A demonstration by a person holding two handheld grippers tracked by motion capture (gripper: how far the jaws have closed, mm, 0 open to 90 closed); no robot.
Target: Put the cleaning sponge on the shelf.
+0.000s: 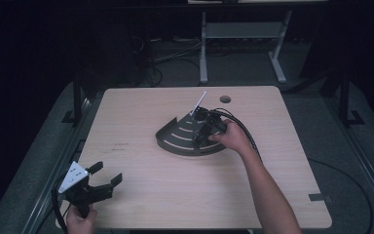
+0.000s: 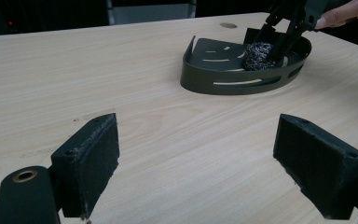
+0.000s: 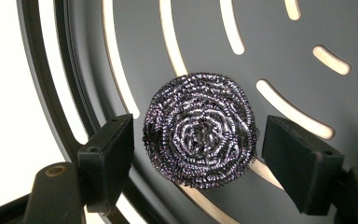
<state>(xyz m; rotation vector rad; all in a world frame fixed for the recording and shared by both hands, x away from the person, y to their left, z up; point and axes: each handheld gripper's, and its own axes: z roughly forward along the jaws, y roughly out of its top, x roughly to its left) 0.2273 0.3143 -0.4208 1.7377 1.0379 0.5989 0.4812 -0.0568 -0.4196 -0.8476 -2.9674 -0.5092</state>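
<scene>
Steel scourer sat in the slotted tray, R gripper loose around it

The steel scourer (image 3: pixel 199 136) lay on the floor of the dark slotted tray (image 2: pixel 242 84), near the tray's curved wall, w/ the right gripper (image 3: pixel 196 151) pointing down over it. Its jaws stood either side of the scourer, a gap visible btwn each pad and the wire, so nothing was clamped; scourer rested on the tray by its own weight. Judged: tray walls kept the springy ball from rolling off, hence the drop there. The left gripper (image 1: pixel 103 174) was parked at the near-left corner of the table (image 1: pixel 141 195), jaws spread wide & empty, well apart from the tray, prob. kept clear of the working hand (image 1: pixel 233 138).
</scene>
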